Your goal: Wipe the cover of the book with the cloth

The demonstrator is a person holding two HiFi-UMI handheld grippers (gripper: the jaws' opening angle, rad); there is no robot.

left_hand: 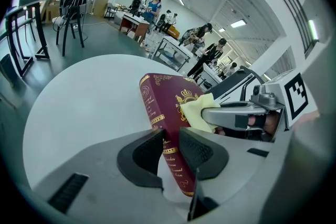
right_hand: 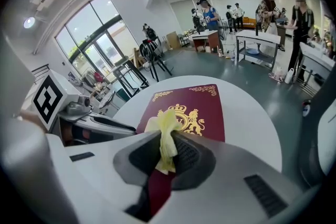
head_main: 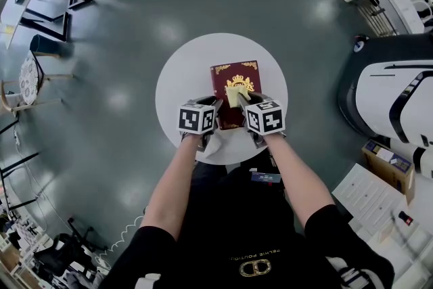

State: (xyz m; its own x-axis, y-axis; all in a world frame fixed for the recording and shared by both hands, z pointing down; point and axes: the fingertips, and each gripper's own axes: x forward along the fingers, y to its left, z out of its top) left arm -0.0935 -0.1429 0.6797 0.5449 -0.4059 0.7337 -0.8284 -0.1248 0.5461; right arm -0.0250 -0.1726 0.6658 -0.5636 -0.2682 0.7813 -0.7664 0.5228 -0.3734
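Two grips, both loaded. My left gripper (left_hand: 170, 148) is clamped across the book (head_main: 235, 86) at the near end of its spine, one jaw on each side of it. My right gripper (right_hand: 169, 152) is pinched on the yellow cloth (right_hand: 166, 136), whose free end rests on the cover by the gold crest. The book lies on the round white table (head_main: 181, 74), with its near edge toward me.

Handling, my read:
- **Book:** it looks like a stiff hardcover with some heft. The cover looks smooth, so it will probably skate on the tabletop under a wipe. The spine is the rigid part and the right place to pin it, since the page edge would flex.
- **Cloth:** thin, limp and light. Only the bit just past the jaws carries pressure, so hold it short and bunched. Go light over the gilt.
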